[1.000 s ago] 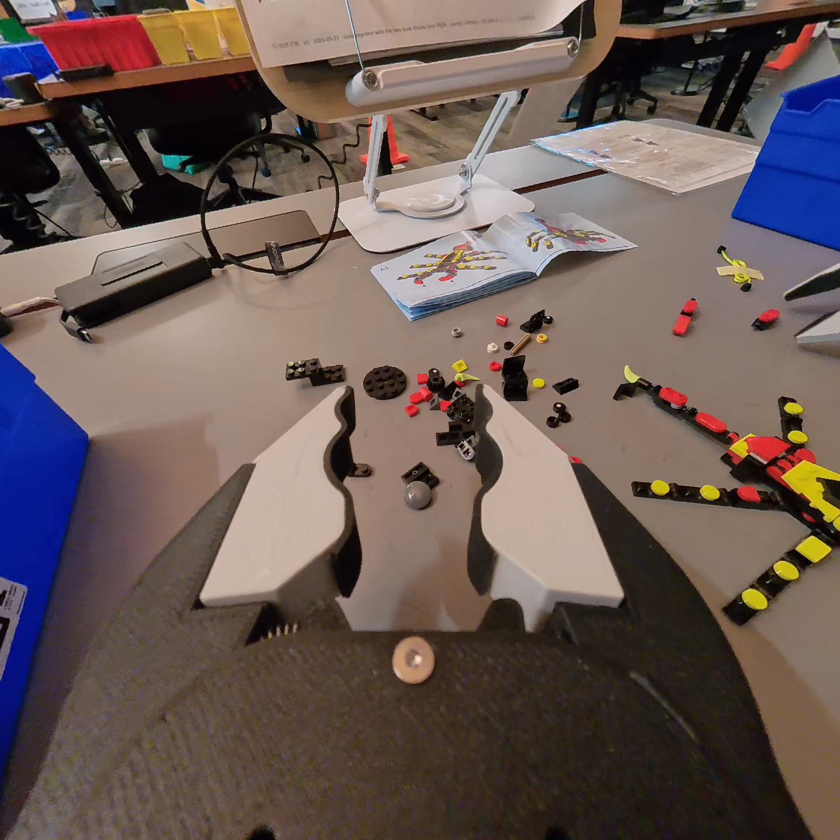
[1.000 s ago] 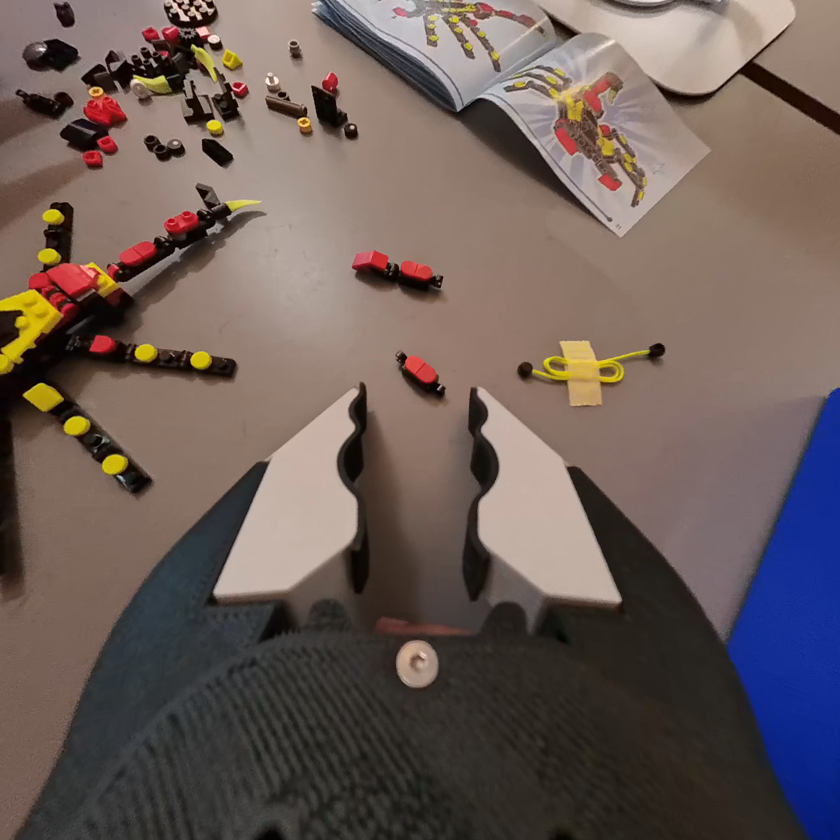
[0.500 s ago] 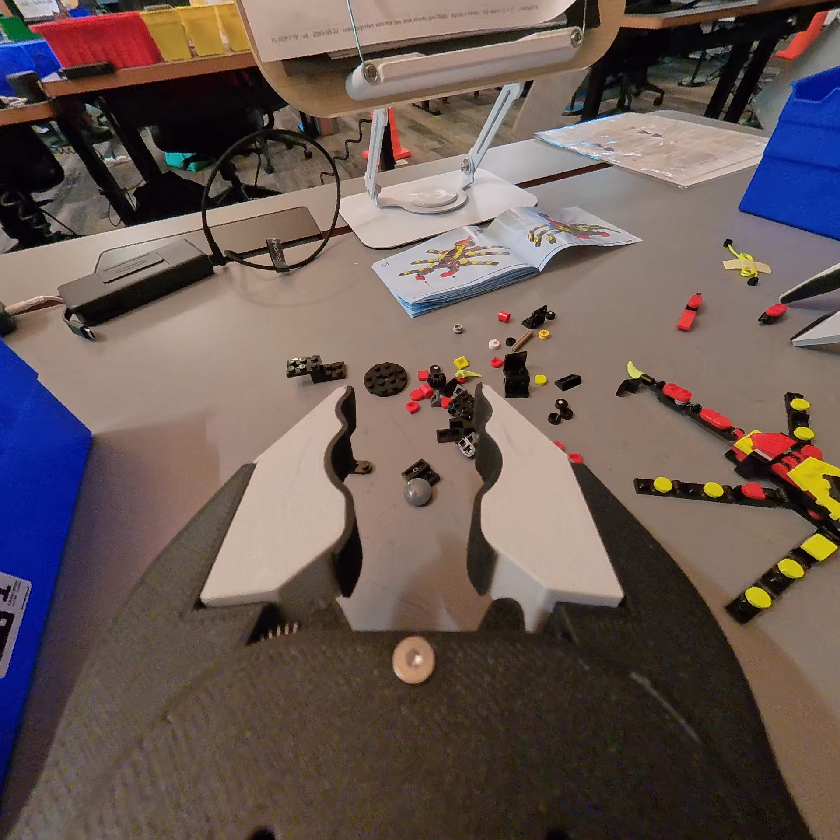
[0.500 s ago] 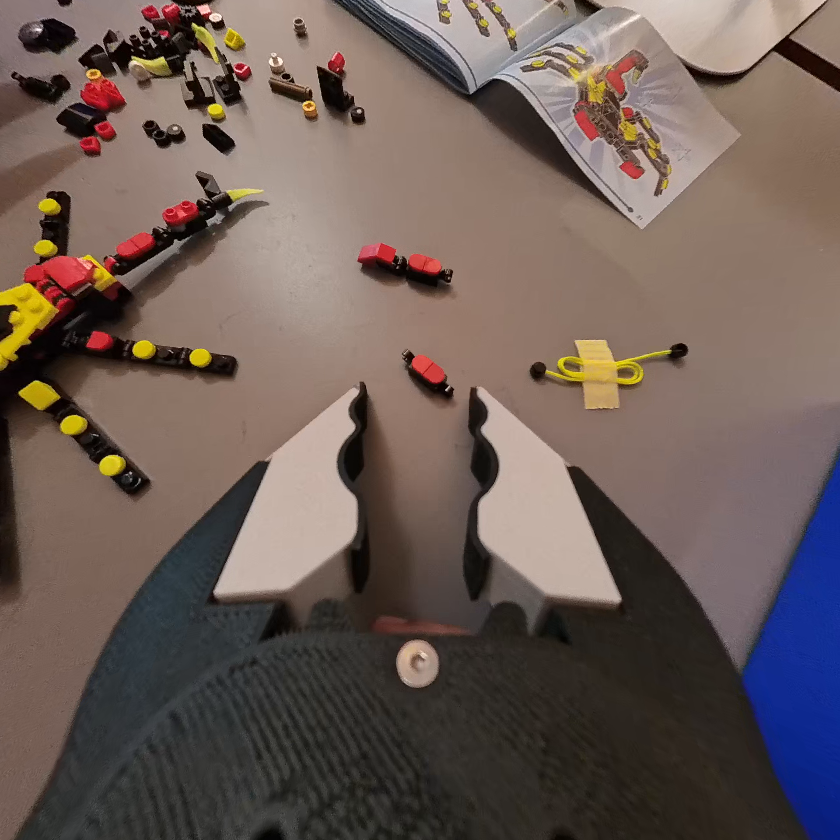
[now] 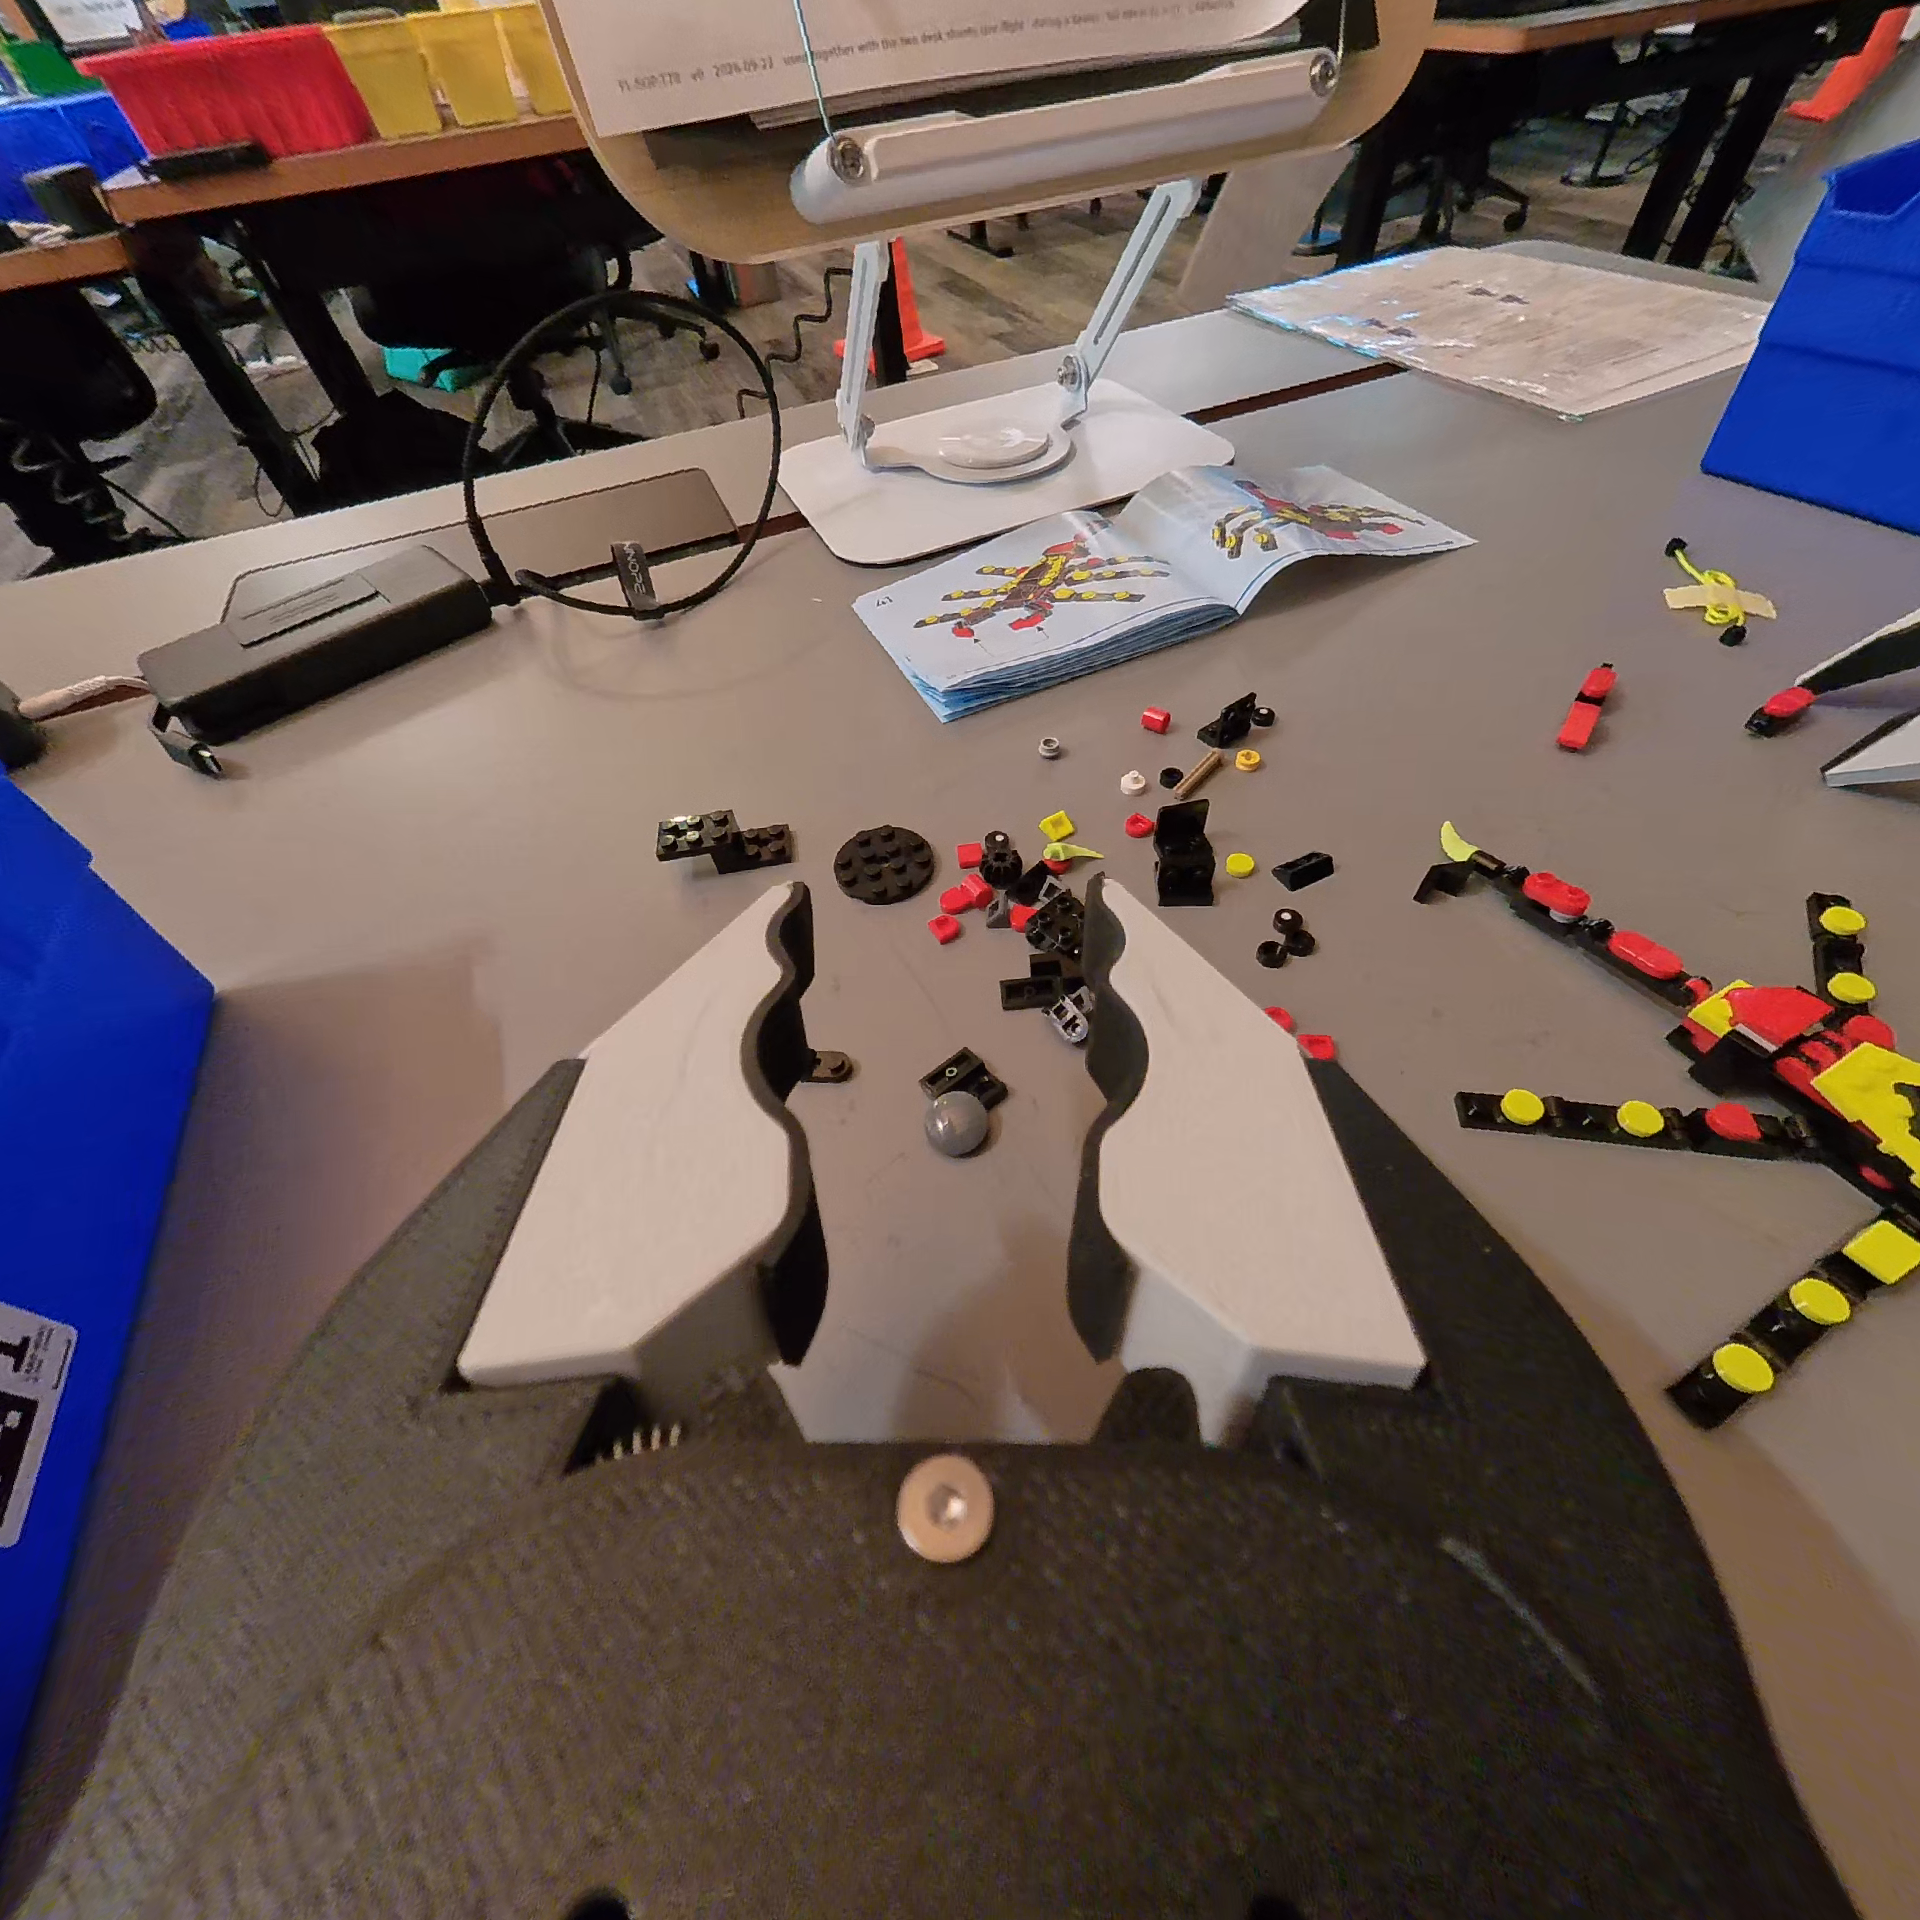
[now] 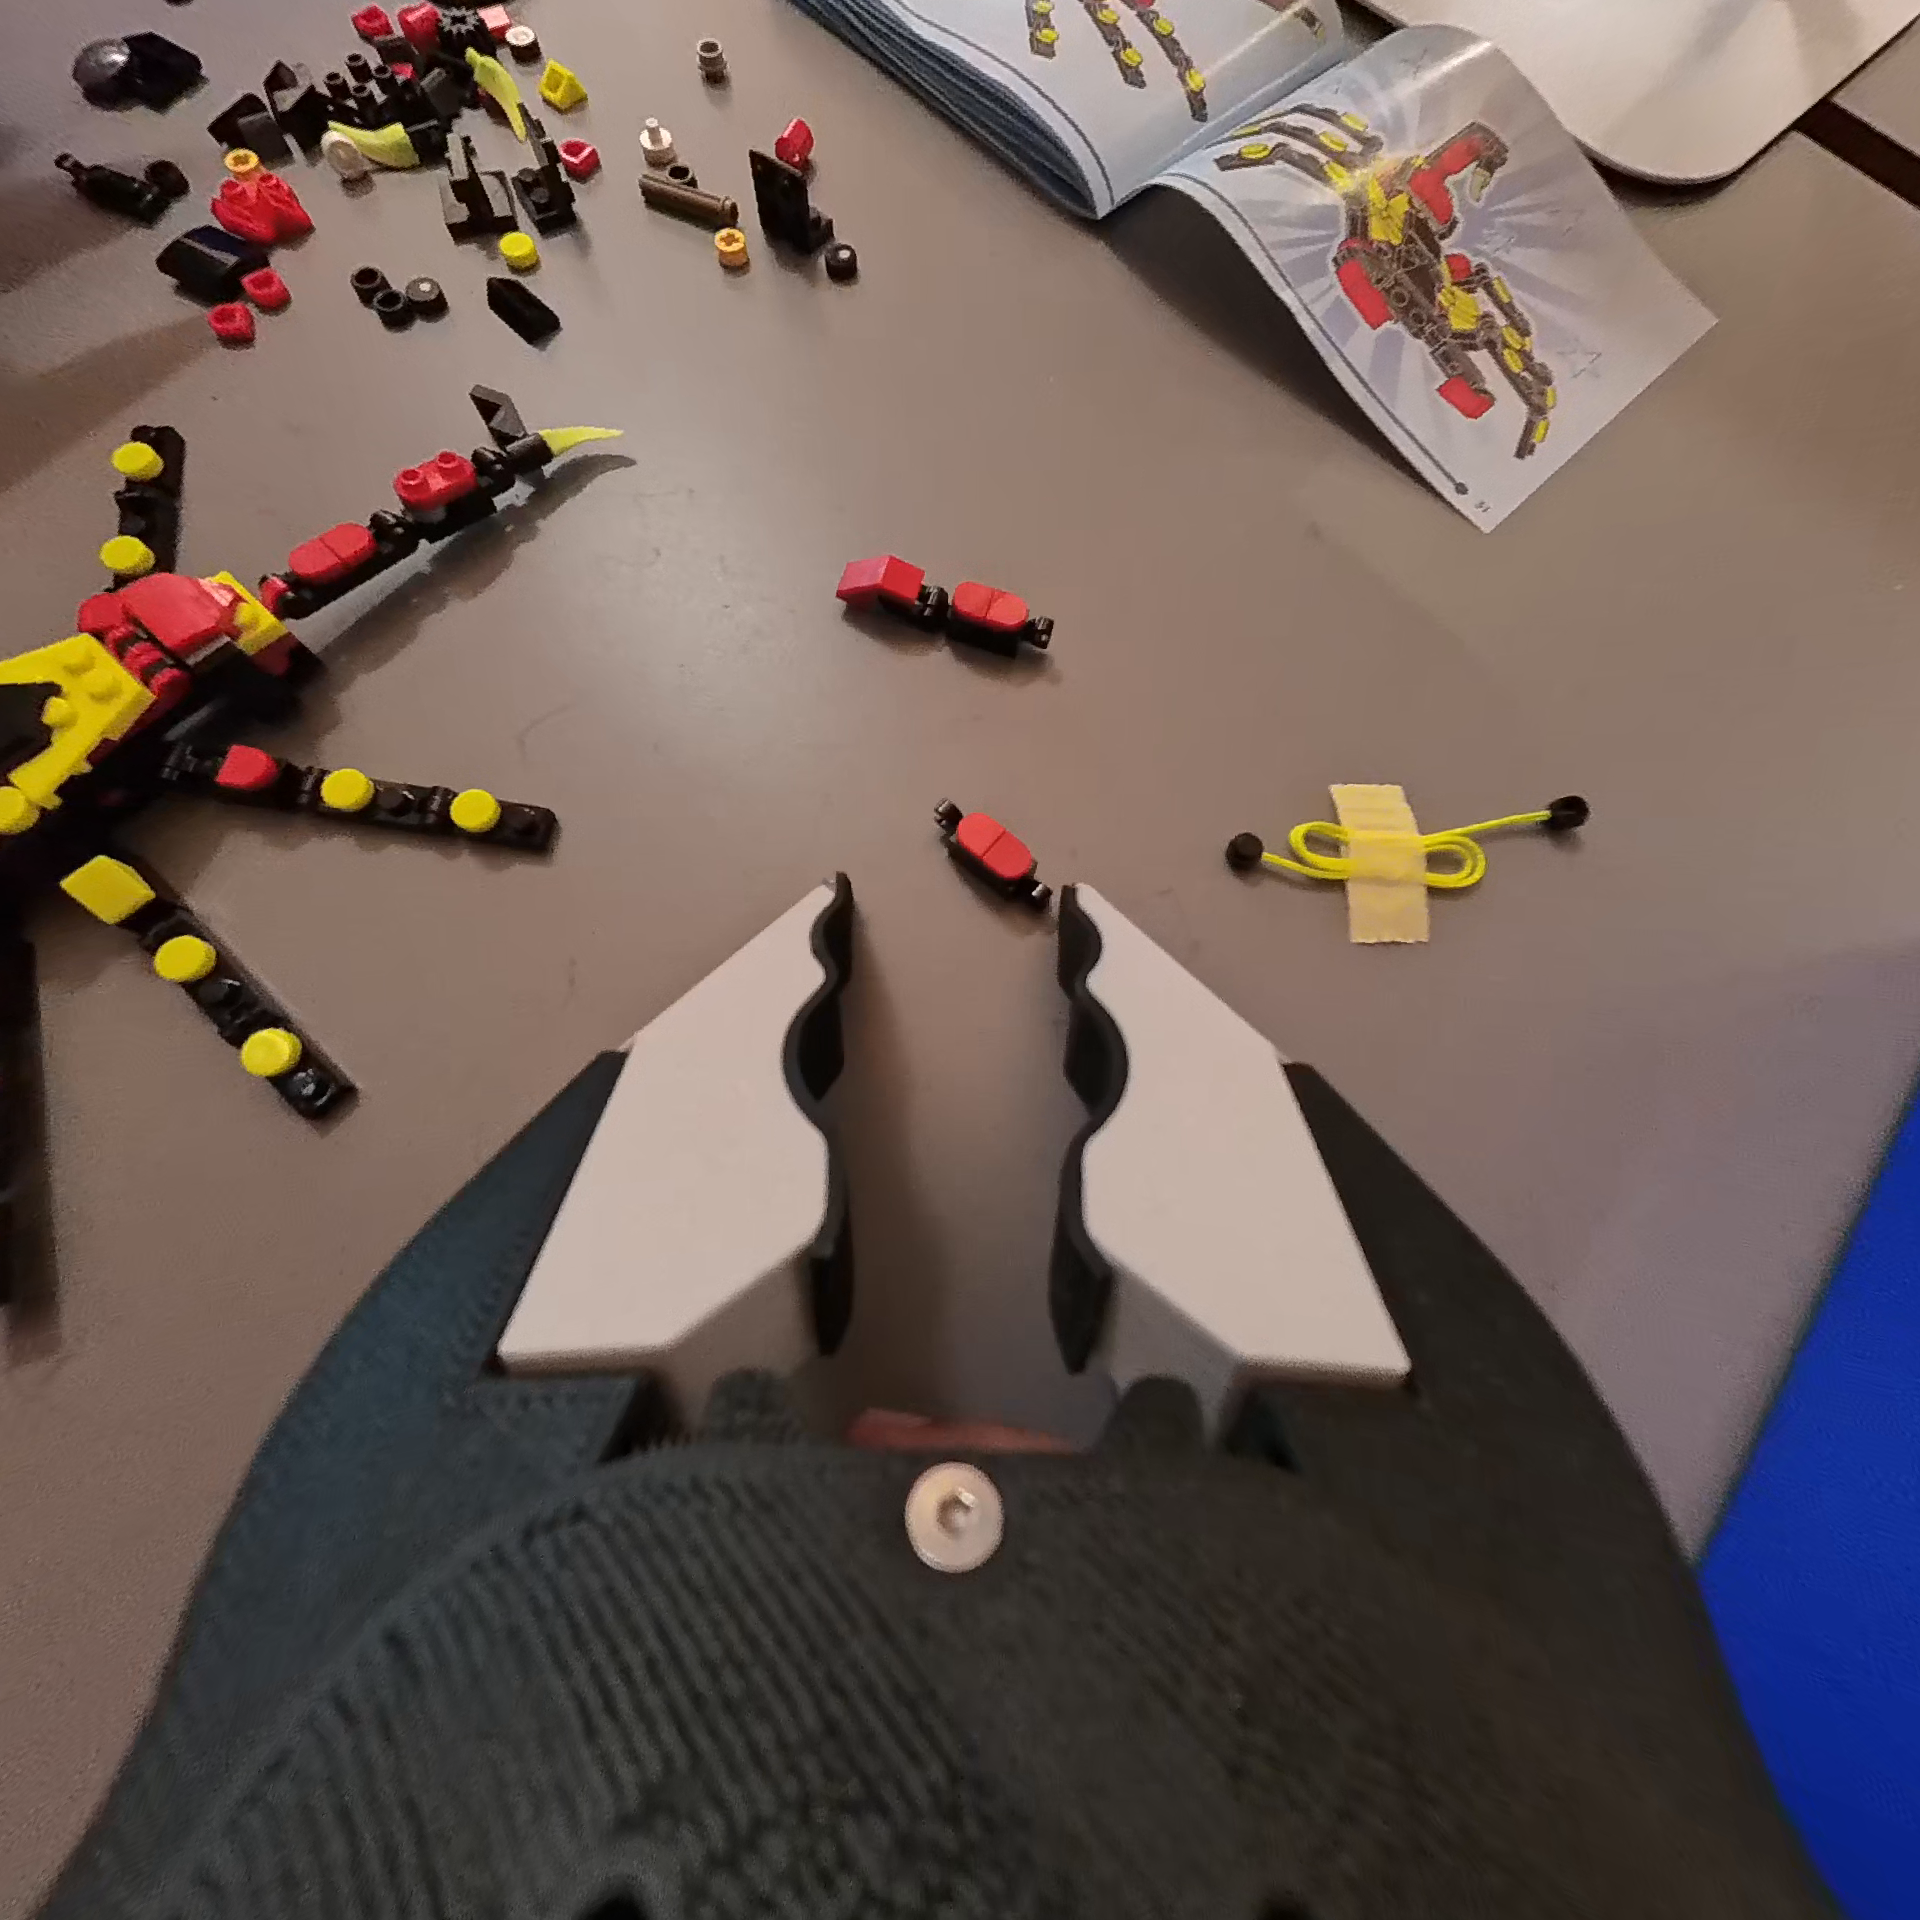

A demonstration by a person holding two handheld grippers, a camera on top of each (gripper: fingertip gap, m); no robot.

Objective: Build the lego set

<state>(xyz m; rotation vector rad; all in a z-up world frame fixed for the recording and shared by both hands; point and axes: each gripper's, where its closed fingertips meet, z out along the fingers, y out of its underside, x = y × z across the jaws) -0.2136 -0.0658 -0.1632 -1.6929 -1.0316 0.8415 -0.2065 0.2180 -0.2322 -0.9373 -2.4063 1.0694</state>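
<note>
A half-built red, yellow and black lego creature (image 5: 1787,1060) with long legs lies on the grey table, at the left of the right wrist view (image 6: 156,665). A pile of loose small pieces (image 5: 1049,914) lies ahead of my left gripper (image 5: 951,899), which is open and empty above a grey dome piece (image 5: 956,1124). My right gripper (image 6: 951,894) is open and empty. A small red and black piece (image 6: 992,847) lies just past its fingertips. A longer red and black segment (image 6: 940,605) lies farther off.
An open instruction booklet (image 5: 1132,582) lies behind the pieces, before a white stand (image 5: 997,457). A yellow string taped down (image 6: 1387,854) lies to the right. Blue bins stand at the left (image 5: 73,1143) and the right (image 6: 1839,1455). A black box with a cable (image 5: 312,644) is at the back left. My right fingertips sit around 30 cm from my left ones. The grey dome piece (image 5: 956,1124) lies some 7 cm from my left tips, 30 cm from my right tips. My right wrist view (image 6: 94,56) looks at it from another angle.
My right gripper has moved a little forward and right toward the small red and black piece. The left gripper has hardly moved.
</note>
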